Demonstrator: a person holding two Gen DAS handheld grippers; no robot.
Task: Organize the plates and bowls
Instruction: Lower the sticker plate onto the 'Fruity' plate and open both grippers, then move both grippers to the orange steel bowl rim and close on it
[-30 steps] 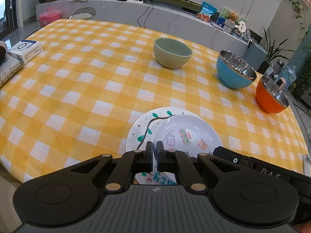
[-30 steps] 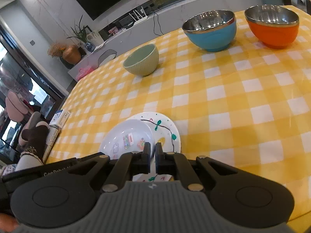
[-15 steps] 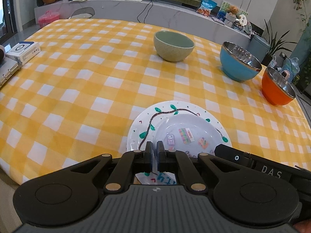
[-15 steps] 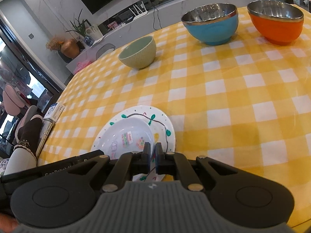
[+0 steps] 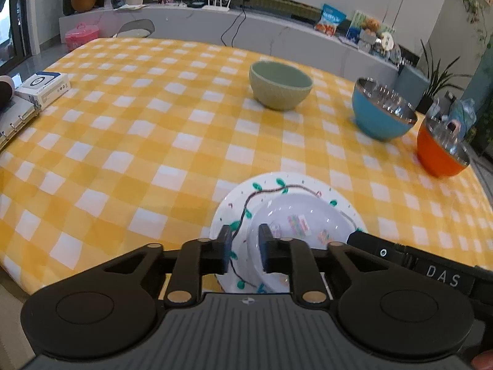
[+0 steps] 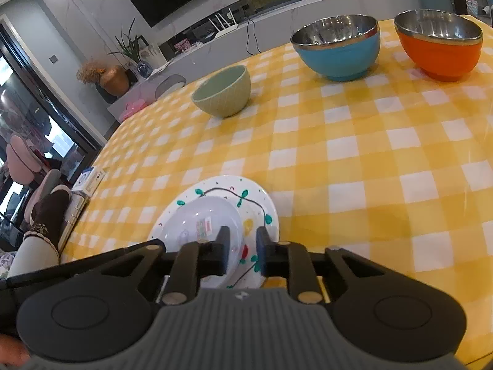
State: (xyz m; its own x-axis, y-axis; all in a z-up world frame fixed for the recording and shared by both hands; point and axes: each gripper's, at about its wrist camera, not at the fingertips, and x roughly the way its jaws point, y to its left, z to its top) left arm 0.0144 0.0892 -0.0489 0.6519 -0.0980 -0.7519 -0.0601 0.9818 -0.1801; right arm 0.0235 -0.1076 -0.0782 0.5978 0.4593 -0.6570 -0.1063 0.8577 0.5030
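Plates' (image 5: pixel 262 191) near edges hidden behind left claw (image 5: pixel 244 248) and right claw (image 6: pixel 240 254), both just parted, gripping nothing.

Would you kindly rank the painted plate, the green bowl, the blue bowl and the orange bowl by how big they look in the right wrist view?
1. Painted plate, though it is nearest the camera.
2. Blue bowl and orange bowl, too alike to separate.
3. Green bowl, smallest.

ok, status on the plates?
Left gripper and right gripper just opened, off the plates. Small plate sits on big plate. Three bowls beyond, path clear.
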